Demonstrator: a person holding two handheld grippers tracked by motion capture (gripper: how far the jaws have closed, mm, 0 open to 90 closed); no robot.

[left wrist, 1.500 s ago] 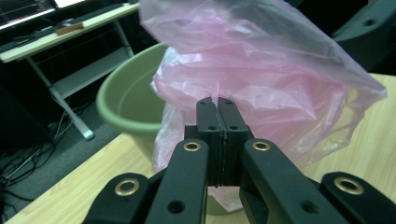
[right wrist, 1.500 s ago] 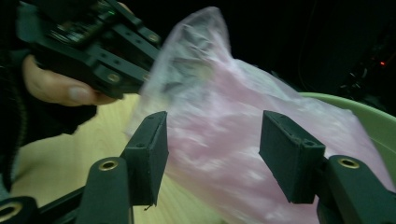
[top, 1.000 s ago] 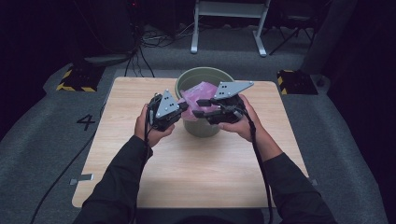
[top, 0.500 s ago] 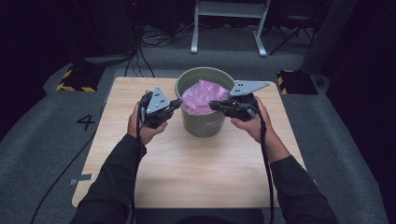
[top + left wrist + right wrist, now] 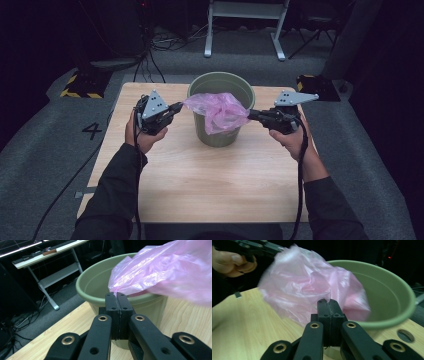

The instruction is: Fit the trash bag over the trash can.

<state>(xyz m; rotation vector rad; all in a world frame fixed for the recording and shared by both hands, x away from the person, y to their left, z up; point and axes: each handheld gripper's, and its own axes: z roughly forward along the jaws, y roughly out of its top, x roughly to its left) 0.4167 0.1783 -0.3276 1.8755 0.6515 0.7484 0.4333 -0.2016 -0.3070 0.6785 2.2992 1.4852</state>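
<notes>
- The setting is a dark room with grey carpet, black cables on the floor and a white metal stand at the back; a "4" is marked on the carpet to the left of the work surface.
- The work surface is a light wooden table, seen from above.
- A green bucket stands upright on the far half of the table, near its middle.
- A pink plastic bag is stretched across the bucket's mouth, with part of it hanging down over the near rim on the outside.
- The left gripper is held to the left of the bucket, level with the rim. In the left gripper view its jaws are pressed together on a corner of the bag, just in front of the rim of the bucket.
- The right gripper is held to the right of the bucket, at about the same height. In the right gripper view its jaws are pressed together against the bag; the film meets the jaw tips, so it is clamped there.
- The bag spans between the two grippers, pulled outwards at both sides.
- The person's left hand and right hand hold the gripper handles; dark sleeves enter from the near edge.
- A cable trails from each gripper towards the person.
</notes>
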